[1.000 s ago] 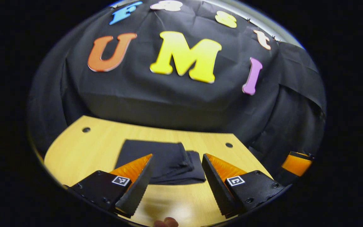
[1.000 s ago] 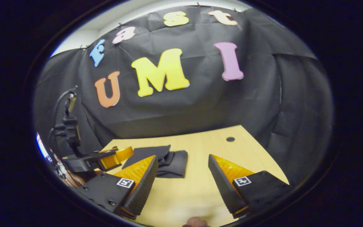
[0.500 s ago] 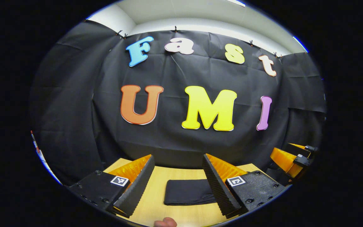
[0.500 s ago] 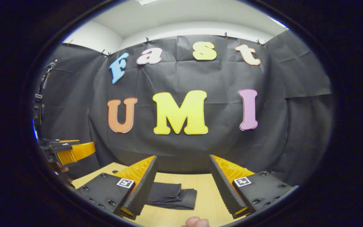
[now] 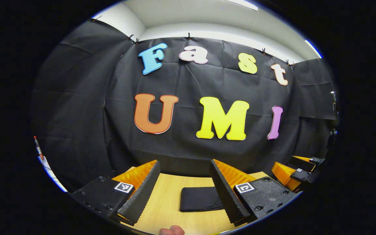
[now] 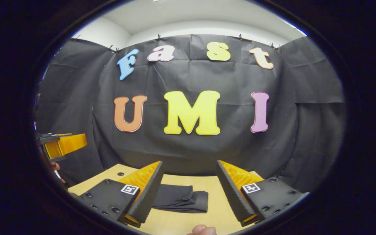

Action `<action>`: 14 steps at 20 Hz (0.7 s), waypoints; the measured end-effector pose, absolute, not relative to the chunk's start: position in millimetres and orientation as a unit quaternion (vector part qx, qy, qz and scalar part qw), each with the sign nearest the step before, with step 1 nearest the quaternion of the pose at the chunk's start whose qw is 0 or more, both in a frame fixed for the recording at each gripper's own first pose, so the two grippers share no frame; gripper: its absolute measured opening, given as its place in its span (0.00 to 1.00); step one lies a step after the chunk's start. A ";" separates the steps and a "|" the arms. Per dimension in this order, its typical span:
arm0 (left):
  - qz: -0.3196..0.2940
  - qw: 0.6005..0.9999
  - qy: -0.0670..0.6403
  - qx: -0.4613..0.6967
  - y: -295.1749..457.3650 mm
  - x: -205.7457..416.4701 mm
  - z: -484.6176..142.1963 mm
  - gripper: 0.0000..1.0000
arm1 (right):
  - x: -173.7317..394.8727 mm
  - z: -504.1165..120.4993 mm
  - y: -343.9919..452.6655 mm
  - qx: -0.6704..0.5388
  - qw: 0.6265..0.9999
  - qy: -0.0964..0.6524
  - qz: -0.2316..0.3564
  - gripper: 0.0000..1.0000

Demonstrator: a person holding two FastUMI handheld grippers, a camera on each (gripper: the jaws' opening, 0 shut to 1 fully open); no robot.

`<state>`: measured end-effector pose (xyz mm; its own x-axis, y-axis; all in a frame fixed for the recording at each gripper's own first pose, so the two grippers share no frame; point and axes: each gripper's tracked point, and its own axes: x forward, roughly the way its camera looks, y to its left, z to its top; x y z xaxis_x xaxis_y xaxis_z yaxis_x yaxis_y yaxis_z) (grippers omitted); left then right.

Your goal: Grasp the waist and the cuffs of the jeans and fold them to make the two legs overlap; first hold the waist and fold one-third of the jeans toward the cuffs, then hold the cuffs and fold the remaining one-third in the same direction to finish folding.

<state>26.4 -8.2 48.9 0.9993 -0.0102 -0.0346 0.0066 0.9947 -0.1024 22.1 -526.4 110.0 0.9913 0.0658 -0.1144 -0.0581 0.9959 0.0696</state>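
Both grippers have tipped up and back from a second ago, and the booth's black cloth wall now takes most of each view where the worktop did before. Folded dark jeans (image 5: 199, 199) lie flat on the pale wooden worktop (image 5: 165, 209), well ahead of the left gripper (image 5: 184, 189) and seen through the gap of its jaws, which stand wide apart on nothing. Over in the right gripper view, the same jeans (image 6: 180, 202) sit as a compact stack, layered edges showing at their right end, partly hidden behind the near finger of the right gripper (image 6: 189, 192). Its jaws are spread wide too, gripping nothing. Neither gripper touches the cloth; open worktop lies between fingers and bundle.

Off to the side: the right gripper (image 5: 292, 171) shows at the far right edge of the left gripper view, raised above the worktop. The left gripper (image 6: 62, 145) hangs at the left edge of the right gripper view, a hand (image 6: 55, 168) just below it. A small round hole (image 6: 120, 174) marks the worktop near its back left corner. A fingertip (image 6: 202, 230) peeks in at the bottom.
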 end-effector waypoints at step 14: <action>-0.015 0.998 0.037 -0.047 -6.1 35.8 25.4 0.98 | 27.4 96.4 -516.9 0.015 0.998 0.065 0.011 0.96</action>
<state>35.8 -6.1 25.4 0.9968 -0.0337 -0.0720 0.0268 0.9951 -0.0949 27.4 -516.9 96.4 0.9914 0.0232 -0.1287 -0.0193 0.9993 0.0317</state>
